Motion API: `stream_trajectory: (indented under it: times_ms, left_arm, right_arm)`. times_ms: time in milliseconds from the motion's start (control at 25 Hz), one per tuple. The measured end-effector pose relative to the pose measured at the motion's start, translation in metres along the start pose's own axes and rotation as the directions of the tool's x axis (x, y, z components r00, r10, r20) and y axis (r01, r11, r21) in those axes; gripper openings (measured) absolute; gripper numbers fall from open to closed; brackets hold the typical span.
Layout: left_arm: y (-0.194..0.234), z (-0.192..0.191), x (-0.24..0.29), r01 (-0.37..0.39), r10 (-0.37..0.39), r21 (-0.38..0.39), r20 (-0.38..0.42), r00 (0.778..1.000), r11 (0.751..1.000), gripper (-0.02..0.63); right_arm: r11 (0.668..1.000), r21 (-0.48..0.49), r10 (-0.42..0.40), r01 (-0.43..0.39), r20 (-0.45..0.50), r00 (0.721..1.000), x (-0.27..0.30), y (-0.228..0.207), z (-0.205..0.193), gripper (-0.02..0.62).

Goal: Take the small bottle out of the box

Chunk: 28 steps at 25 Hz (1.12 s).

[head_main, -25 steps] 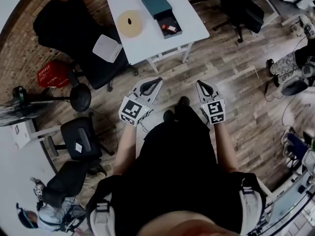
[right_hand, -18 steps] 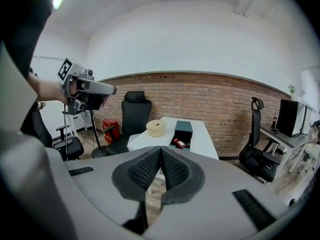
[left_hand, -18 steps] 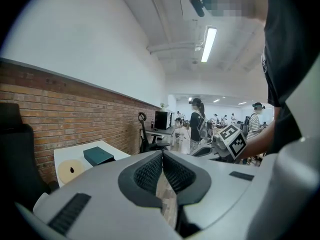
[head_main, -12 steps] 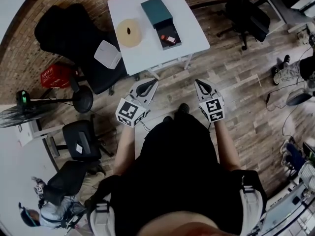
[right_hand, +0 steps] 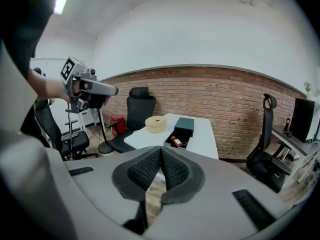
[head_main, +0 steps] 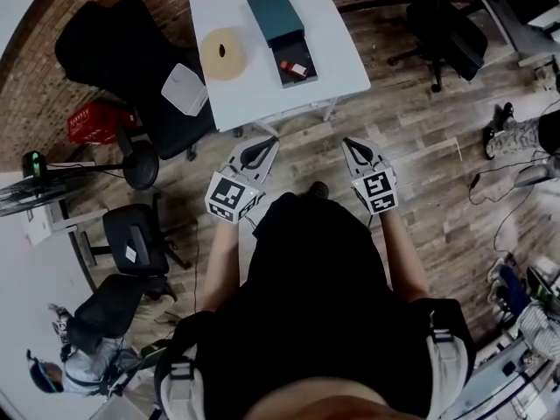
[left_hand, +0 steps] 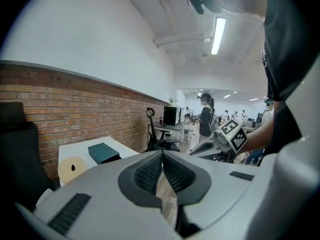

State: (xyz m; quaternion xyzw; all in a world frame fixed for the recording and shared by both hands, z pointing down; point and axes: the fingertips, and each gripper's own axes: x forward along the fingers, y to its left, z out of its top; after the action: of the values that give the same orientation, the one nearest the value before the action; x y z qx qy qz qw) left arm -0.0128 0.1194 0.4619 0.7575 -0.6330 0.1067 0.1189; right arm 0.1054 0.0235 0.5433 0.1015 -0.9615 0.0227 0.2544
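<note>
The open dark box [head_main: 293,59] lies on the white table [head_main: 254,94] far ahead of me. The small bottle [head_main: 298,68], red and white, lies inside it. The teal lid [head_main: 275,14] sits just beyond the box. Both grippers hover over the wooden floor, short of the table's near edge. My left gripper [head_main: 266,144] is shut and holds nothing, and so is my right gripper [head_main: 349,143]. In the right gripper view the box [right_hand: 171,145] and the bottle [right_hand: 176,142] show just above the closed jaws [right_hand: 160,154]. The left gripper view shows its jaws [left_hand: 162,156] closed, with the lid [left_hand: 103,152] off to the left.
A beige round roll [head_main: 222,53] lies on the table, left of the box. A black office chair [head_main: 122,51] with a white pad [head_main: 185,90] stands left of the table, a red crate [head_main: 92,122] beside it. More chairs, a stool and cables ring the floor.
The table's near edge has come closer to both grippers. Both grippers stay shut and side by side.
</note>
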Motion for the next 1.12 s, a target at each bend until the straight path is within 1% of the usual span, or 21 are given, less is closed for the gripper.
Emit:
stream_trajectory:
  times_ms: [200, 320, 600, 800, 1120]
  left_arm:
    - [-0.001, -0.005, 0.005, -0.010, 0.010, -0.030, 0.004, 1.000, 1.000, 0.023]
    - [0.002, -0.002, 0.011, -0.010, 0.010, -0.025, 0.006, 1.000, 1.000, 0.023]
    - [0.001, 0.008, 0.032, 0.030, -0.030, 0.003, 0.010, 0.999, 1.000, 0.023]
    - [0.004, 0.010, 0.043, 0.069, -0.069, 0.006, 0.012, 0.998, 0.998, 0.023]
    - [0.032, 0.008, 0.058, 0.100, -0.100, 0.000, 0.012, 0.995, 0.995, 0.023]
  right_arm:
    - [1.000, -0.006, 0.004, -0.004, 0.011, 1.000, 0.001, -0.006, 0.002, -0.002]
    - [1.000, -0.008, -0.002, 0.002, 0.015, 1.000, -0.002, -0.009, 0.002, -0.002]
    - [0.998, 0.036, -0.048, 0.047, 0.002, 0.999, -0.013, -0.025, -0.013, -0.002]
    - [0.996, 0.047, -0.076, 0.077, -0.007, 0.997, -0.011, -0.033, -0.012, -0.002]
    - [0.994, 0.046, -0.102, 0.103, -0.026, 0.994, 0.008, -0.040, -0.003, -0.002]
